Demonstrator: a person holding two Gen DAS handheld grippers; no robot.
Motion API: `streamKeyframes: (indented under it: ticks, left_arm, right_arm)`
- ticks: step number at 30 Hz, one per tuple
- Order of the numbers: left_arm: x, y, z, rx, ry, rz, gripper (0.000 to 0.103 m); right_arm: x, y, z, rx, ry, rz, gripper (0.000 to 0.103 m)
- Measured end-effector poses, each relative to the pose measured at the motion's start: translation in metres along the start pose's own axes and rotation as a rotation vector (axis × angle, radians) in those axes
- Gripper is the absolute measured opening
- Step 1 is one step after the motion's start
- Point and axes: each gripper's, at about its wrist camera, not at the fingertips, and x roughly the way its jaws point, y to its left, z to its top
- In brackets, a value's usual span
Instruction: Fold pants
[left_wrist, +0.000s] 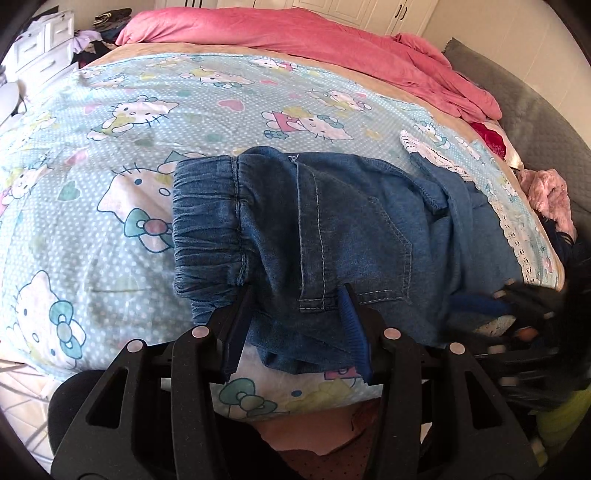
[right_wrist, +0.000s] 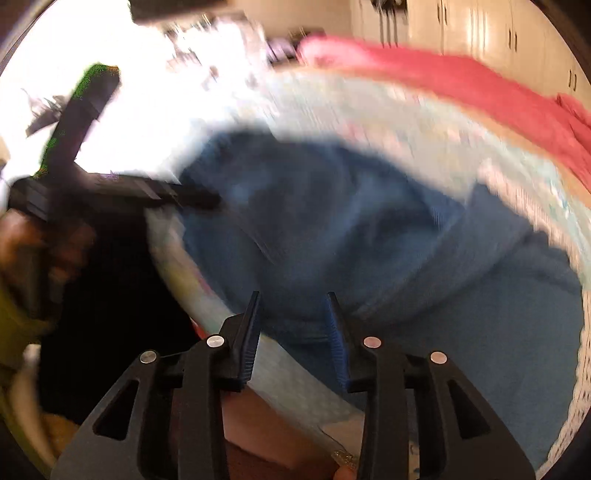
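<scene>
Blue denim pants lie folded on the cartoon-cat bed sheet, elastic waistband to the left and back pocket facing up. My left gripper is shut on the near edge of the pants, with bunched denim filling the gap between its fingers. In the blurred right wrist view, my right gripper stands open at the near edge of the pants, its pads clear of the cloth. The right gripper also shows as a blur at the pants' right end. The left gripper shows dark at the left.
A pink duvet is heaped along the far side of the bed. A grey blanket and a pink garment lie at the right. White drawers stand at the far left. The bed's near edge runs just under the grippers.
</scene>
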Motion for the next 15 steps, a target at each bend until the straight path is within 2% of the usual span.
streamKeyframes:
  ticks: [1, 5, 7, 11, 12, 15]
  left_arm:
    - [0.0, -0.001, 0.0, 0.0, 0.001, -0.004, 0.039]
    - [-0.002, -0.002, 0.0, -0.003, -0.012, 0.006, 0.039]
    - [-0.009, -0.002, 0.0, -0.011, -0.025, 0.005, 0.042]
    - [-0.028, -0.008, 0.001, -0.009, -0.069, 0.019, 0.054]
    - [-0.031, -0.009, 0.001, -0.004, -0.078, 0.024, 0.057]
    - [-0.046, -0.017, 0.004, 0.006, -0.118, 0.019, 0.062]
  right_arm:
    - [0.005, -0.003, -0.003, 0.013, 0.015, 0.002, 0.033]
    - [-0.005, -0.009, -0.001, 0.055, -0.02, 0.045, 0.033]
    - [-0.018, -0.016, 0.0, 0.086, -0.053, 0.065, 0.041]
    - [-0.039, -0.028, -0.001, 0.115, -0.111, 0.032, 0.046]
    - [-0.042, -0.031, 0.0, 0.119, -0.124, 0.016, 0.051]
    - [-0.06, -0.044, -0.003, 0.15, -0.165, -0.021, 0.054]
